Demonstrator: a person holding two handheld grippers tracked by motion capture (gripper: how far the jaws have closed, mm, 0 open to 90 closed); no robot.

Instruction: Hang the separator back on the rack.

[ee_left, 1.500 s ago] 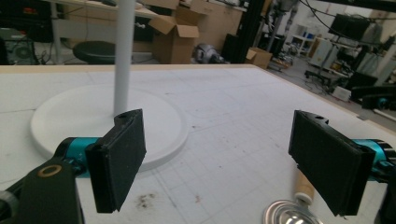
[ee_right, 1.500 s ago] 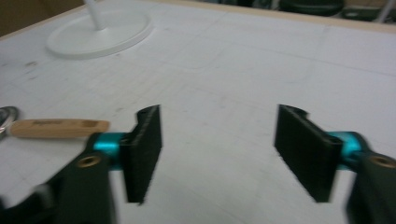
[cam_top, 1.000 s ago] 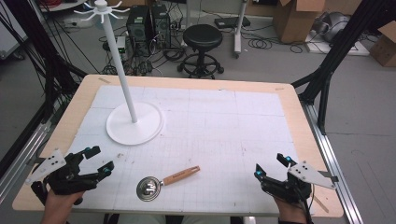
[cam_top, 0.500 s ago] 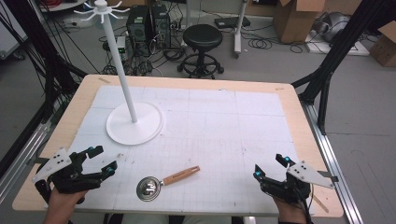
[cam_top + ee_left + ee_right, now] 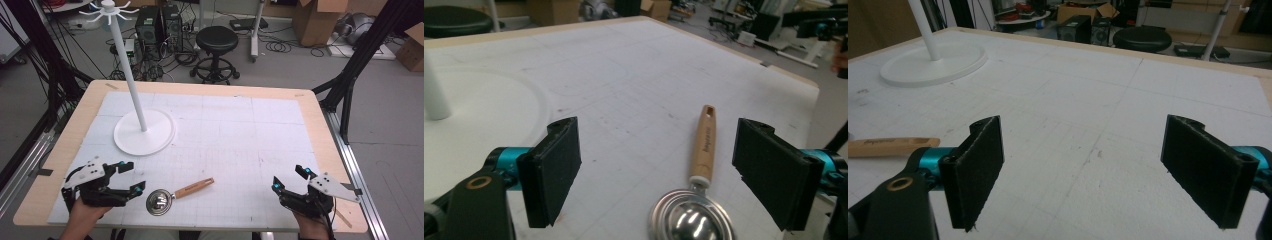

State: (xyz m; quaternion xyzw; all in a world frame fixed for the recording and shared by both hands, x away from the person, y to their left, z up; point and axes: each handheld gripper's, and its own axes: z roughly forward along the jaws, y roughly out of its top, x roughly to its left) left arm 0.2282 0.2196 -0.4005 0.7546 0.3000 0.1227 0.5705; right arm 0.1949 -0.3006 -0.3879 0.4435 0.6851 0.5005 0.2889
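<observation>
Left hand-held gripper [image 5: 129,176]: two flat black jaws with matte, foam-like pads on teal-blue mounts, spread wide and holding nothing. It rests low over the near left part of the desk [image 5: 310,107], carried in the person's left hand [image 5: 87,212] and topped by a grey three-cornered plate. In the left gripper view the jaws frame the scoop [image 5: 696,190], which lies just ahead of them without touching either pad.

Right hand-held gripper [image 5: 289,178]: same build, jaws likewise spread and empty, over the near right part of the desk, well apart from the scoop.

Scoop [image 5: 176,194]: a round, polished metal bowl joined to a slim, pale wooden handle with a slot near its free end. It lies flat on the near centre of the white gridded mat [image 5: 240,130], bowl toward the left gripper, handle angled away to the right.

White stand [image 5: 144,131]: a smooth round base with a thin upright pole ending in short radial hooks, on the far left of the mat.

Compared with the frame one second earlier, the left gripper has shifted rightward, closer to the scoop's bowl; the right gripper, scoop and stand lie as before.
</observation>
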